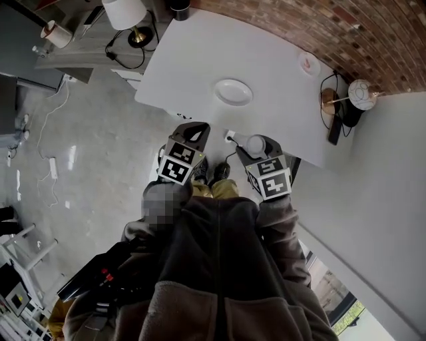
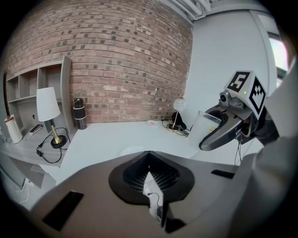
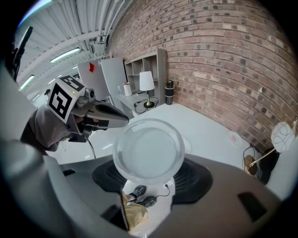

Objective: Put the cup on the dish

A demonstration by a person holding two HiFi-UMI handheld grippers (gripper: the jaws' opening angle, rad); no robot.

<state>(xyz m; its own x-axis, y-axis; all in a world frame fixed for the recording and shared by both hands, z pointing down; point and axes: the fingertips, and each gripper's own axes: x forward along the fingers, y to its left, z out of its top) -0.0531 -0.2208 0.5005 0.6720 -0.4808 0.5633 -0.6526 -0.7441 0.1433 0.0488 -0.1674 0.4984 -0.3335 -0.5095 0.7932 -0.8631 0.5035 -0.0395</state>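
Right gripper (image 1: 257,142) jaws clamp clear cup (image 3: 148,151), base hidden, short of dish (image 1: 233,91); left gripper (image 1: 194,128) alongside, jaws together, empty.

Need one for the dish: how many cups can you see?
1. A clear cup, gripped in the right gripper, not yet on the white dish. Others could be hidden.

We count: one cup (image 3: 148,151), one dish (image 1: 233,91), two claws — left claw (image 1: 194,130), right claw (image 1: 256,145). Also one shaded lamp (image 1: 124,12), one dark bottle (image 2: 80,114), one paper roll (image 1: 56,33) — one surface (image 1: 186,60).
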